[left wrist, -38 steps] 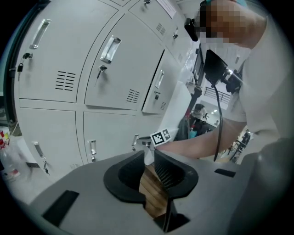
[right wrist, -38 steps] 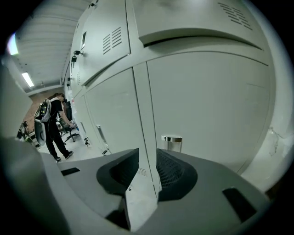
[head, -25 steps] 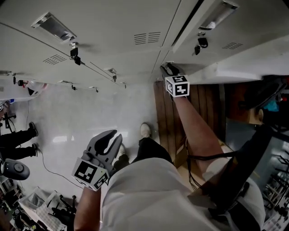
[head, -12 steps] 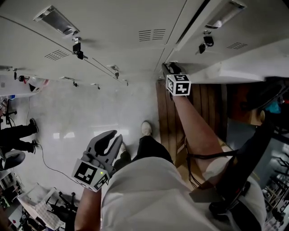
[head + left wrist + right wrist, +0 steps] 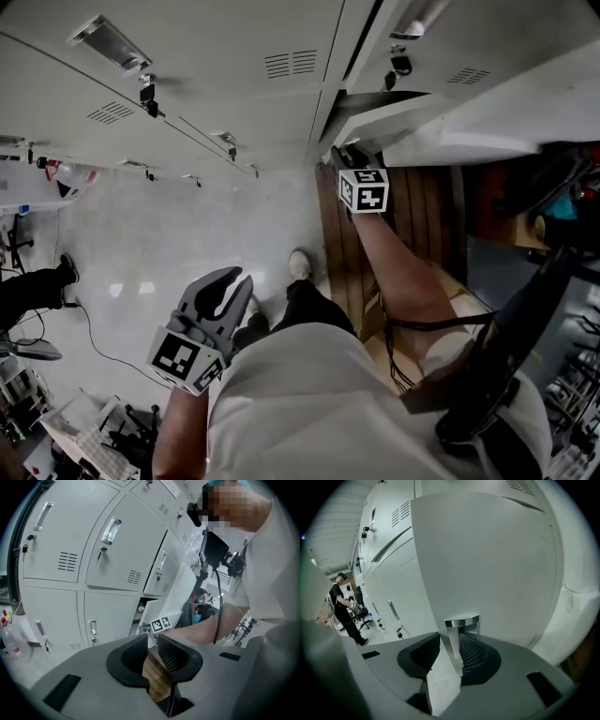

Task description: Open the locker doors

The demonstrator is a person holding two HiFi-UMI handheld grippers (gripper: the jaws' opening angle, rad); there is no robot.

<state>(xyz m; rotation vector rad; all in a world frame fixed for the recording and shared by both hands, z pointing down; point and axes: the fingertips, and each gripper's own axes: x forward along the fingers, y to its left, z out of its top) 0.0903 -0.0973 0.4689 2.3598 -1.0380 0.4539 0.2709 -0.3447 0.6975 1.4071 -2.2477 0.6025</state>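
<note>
A row of grey metal lockers (image 5: 234, 56) runs across the top of the head view. My right gripper (image 5: 341, 156) reaches up to one locker door (image 5: 422, 127), which stands swung out from the row. In the right gripper view the jaws (image 5: 451, 644) are shut on that door's chrome handle (image 5: 461, 623), with the door's face (image 5: 487, 564) filling the frame. My left gripper (image 5: 234, 286) hangs low beside my body, shut with nothing in it. Its own view shows its jaws (image 5: 152, 641) close together, and beyond them the right gripper's marker cube (image 5: 160, 624) at the open door (image 5: 176, 597).
A slatted wooden bench (image 5: 352, 244) stands below the open locker, by my feet. Keys hang from locks on neighbouring doors (image 5: 150, 98). Another person (image 5: 344, 609) stands far down the locker row. Cables and gear lie on the floor at lower left (image 5: 94, 441).
The locker door has swung further out from the row with my right gripper on its handle. The left gripper has stayed where it was.
</note>
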